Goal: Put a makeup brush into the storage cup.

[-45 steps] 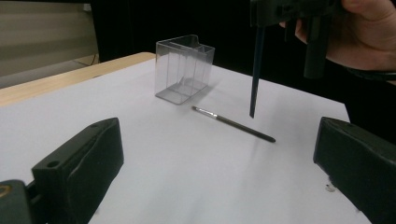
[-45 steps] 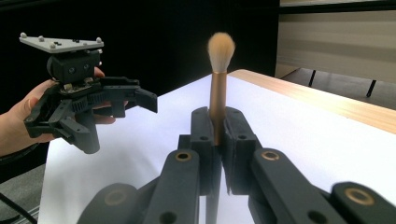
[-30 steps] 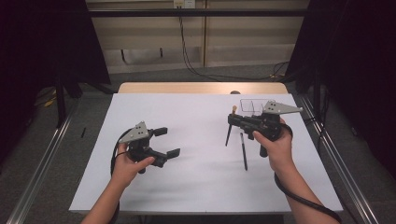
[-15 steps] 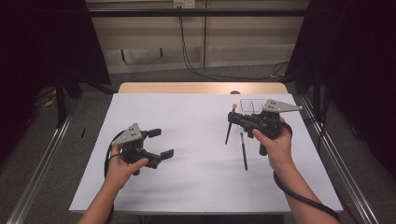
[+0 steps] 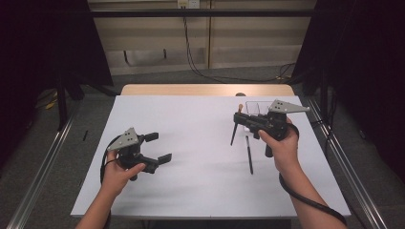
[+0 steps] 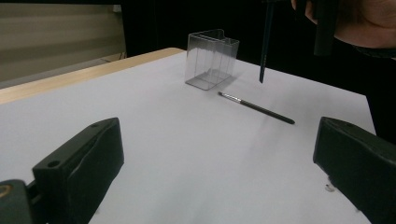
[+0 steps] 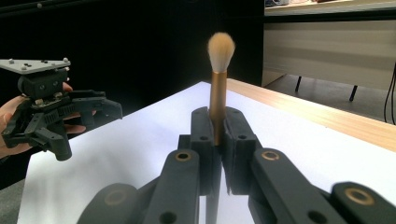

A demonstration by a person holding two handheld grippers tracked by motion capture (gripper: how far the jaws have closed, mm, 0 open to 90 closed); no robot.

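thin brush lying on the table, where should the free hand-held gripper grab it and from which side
Grip the thin brush near mid-handle, coming straight down from above with the jaws across it. It lies flat on the white table, slim and straight, apart from the clear box, so both sides are free. The left hand-held gripper is open; the right hand-held gripper already clamps the fluffy brush.

2 brushes [image 5: 235,130] [image 5: 249,153], 1 clear box [image 5: 257,108]
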